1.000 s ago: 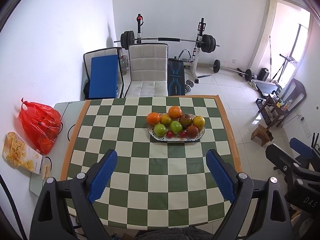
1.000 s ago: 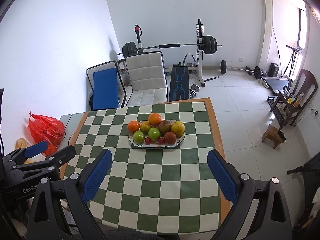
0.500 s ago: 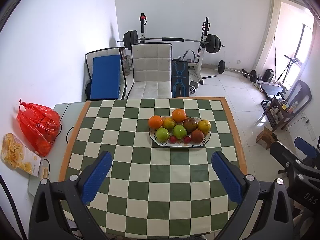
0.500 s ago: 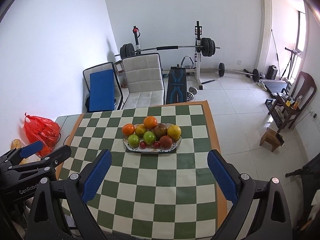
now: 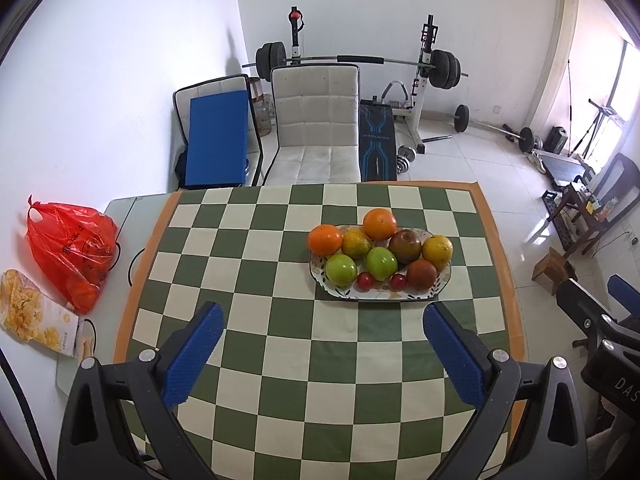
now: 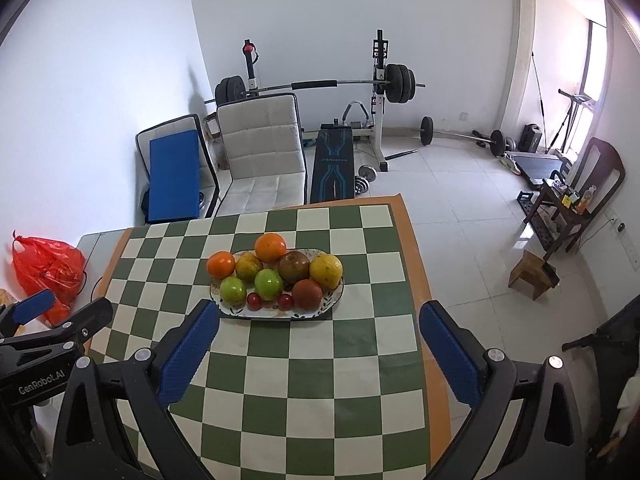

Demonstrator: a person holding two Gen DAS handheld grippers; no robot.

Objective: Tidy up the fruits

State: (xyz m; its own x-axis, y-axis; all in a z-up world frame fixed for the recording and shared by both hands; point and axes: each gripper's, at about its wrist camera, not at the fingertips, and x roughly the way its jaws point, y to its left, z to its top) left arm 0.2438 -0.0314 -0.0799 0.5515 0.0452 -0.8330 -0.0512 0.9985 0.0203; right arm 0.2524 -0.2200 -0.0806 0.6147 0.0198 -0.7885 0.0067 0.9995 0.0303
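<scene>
Looking down at a green-and-white checkered table (image 5: 280, 344), and the fruit is all sitting piled on an oval plate (image 5: 442, 280) toward the far right side of it. Both grippers are hanging over the near edge with nothing in them: the left gripper (image 5: 322, 324) is showing its blue pads (image 5: 196, 354) spread wide with only tablecloth between them, and the right gripper (image 6: 318, 320) is looking just as wide, its left pad sitting right in front of the plate's near rim in that view but not touching it. On the plate I'm seeing two oranges (image 5: 324, 238) at the back left, a couple of yellowish citrus, two green apples (image 5: 341, 269) in front, a brownish apple, a dark red one on the right, and two cherry tomatoes (image 5: 364, 281) lying at the front rim between the bigger fruit. Off to the left a red bag (image 5: 70, 248) and a snack pack (image 5: 34, 312) are sitting on a grey side surface, well apart from the plate. Behind the table a white chair (image 5: 316, 136) is facing in, with a barbell rack (image 5: 428, 64) against the wall.
</scene>
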